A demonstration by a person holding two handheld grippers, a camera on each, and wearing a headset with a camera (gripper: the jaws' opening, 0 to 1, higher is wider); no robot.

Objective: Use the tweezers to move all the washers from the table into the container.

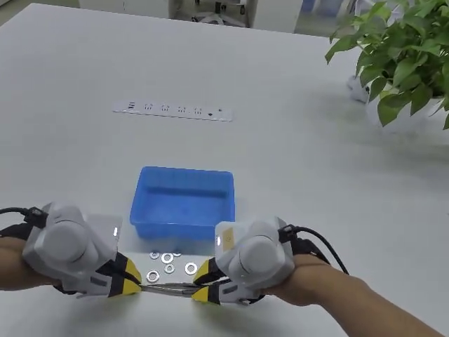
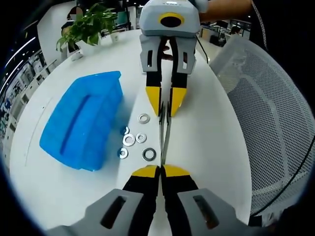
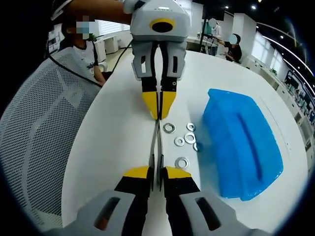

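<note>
The person's left hand (image 1: 10, 265) holds the left tool (image 1: 133, 281) low over the white counter (image 1: 316, 175), lying almost level and aimed to the right. Its yellow-tipped jaws are pressed together on the narrow end of the slim grey metal tweezers (image 1: 168, 286). The tweezers run level just above the counter, straight from this tool to the other one. The right hand (image 1: 306, 279) holds the right tool (image 1: 202, 281) at the same height, aimed left, so the two tools face each other tip to tip along one line. The right tool's jaws stand a narrow gap apart and clamp the wider end of the tweezers, one jaw against each arm.

Six small silver ring-shaped washers (image 1: 167, 258) lie loose on the counter just beyond the tweezers, in the space between the two tools' tips. The nearest one sits just beside the left tool's tip, and another lies near the right tool's. Past the washers, just beyond them from the tools, stands the shallow blue rectangular plastic container (image 1: 175, 228), its front wall close to the farthest washers.

Well beyond the container lies a white power strip (image 1: 172, 110). Far off beyond the right tool stands a green leafy plant in a white pot (image 1: 400, 60). On the near side of both tools, a white mesh chair back (image 2: 266, 123) stands at the counter's edge.
</note>
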